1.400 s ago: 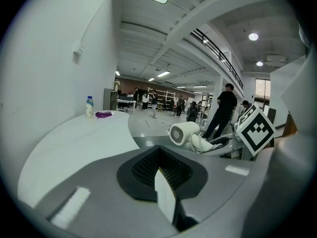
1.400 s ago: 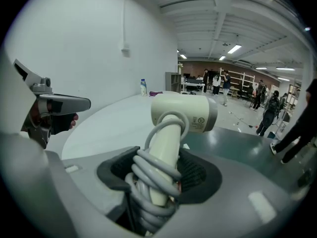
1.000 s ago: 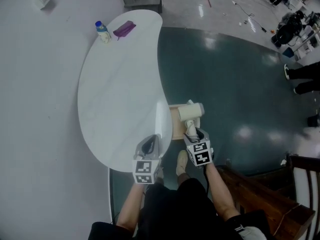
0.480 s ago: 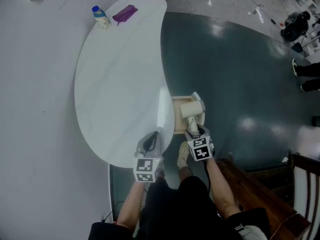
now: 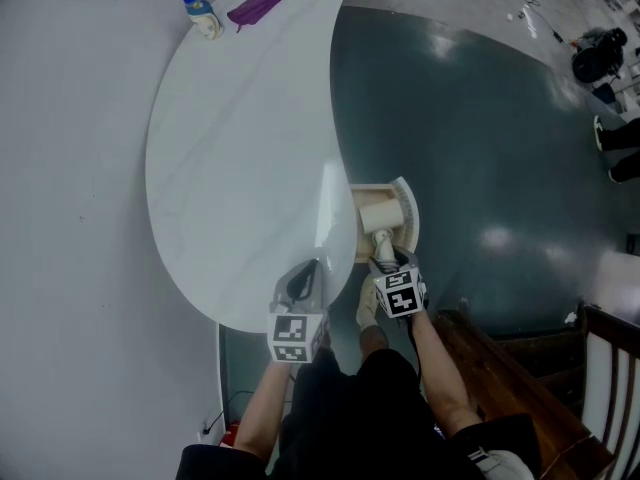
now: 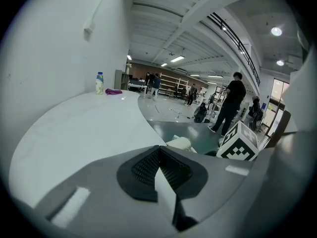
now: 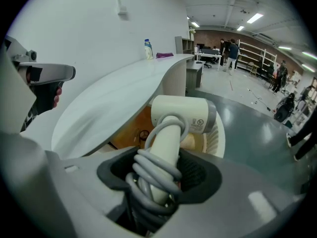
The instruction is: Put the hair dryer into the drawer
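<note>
Setting: white curved tabletop (image 5: 230, 148), open wooden drawer (image 5: 408, 208) beneath.
Right claw (image 7: 158, 175): clamped on cream corded hair dryer (image 7: 181, 113).
Left claw (image 6: 161, 170): closed, empty.
Risk: dryer head possibly snagging drawer front; clearance unclear.

head view steeply down; gripper views share table (image 5: 230, 148)

This is a big open workshop hall: bare ceiling beams (image 6: 198, 9) carry strip lights (image 7: 255, 18), and long shelves (image 7: 255, 53) stand at the far end. The glossy dark floor (image 5: 480, 118) has loose gear (image 5: 595, 53) lying on it. People (image 6: 232, 103) stand about beyond a curved white bench (image 5: 240, 148).
</note>
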